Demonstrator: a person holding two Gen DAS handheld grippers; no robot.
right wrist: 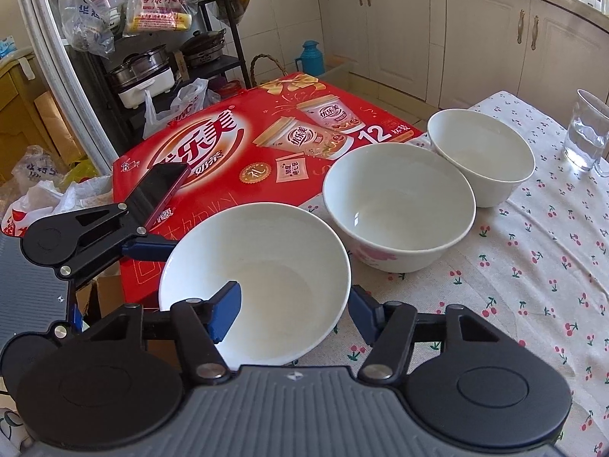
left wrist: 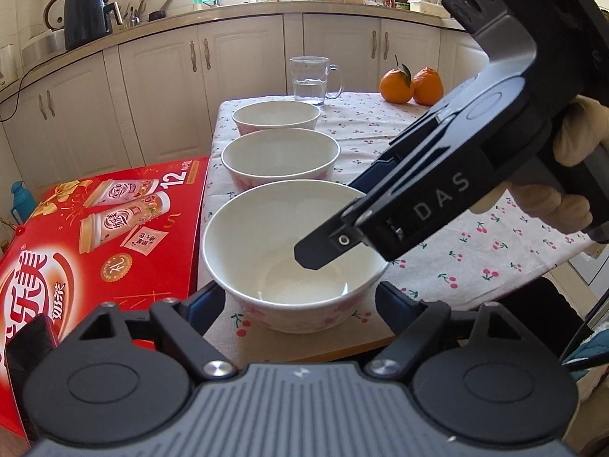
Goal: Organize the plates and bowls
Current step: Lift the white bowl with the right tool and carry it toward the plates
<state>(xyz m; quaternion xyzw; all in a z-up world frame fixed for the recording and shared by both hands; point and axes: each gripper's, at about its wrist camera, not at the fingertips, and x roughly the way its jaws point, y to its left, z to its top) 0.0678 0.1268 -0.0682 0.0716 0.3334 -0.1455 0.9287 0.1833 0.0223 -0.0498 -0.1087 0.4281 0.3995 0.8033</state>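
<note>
Three white bowls stand in a row on my cherry-print tablecloth (left wrist: 437,266), running from near to far: the nearest bowl (left wrist: 293,255), the middle bowl (left wrist: 279,160) and the far bowl (left wrist: 276,116). My right gripper (right wrist: 293,312) pinches the nearest bowl's wall, one finger inside, one outside. My left gripper (left wrist: 300,304) straddles that same bowl at its base, jaws wide; I cannot tell whether they touch. To the left lies a red carton (left wrist: 102,236).
</note>
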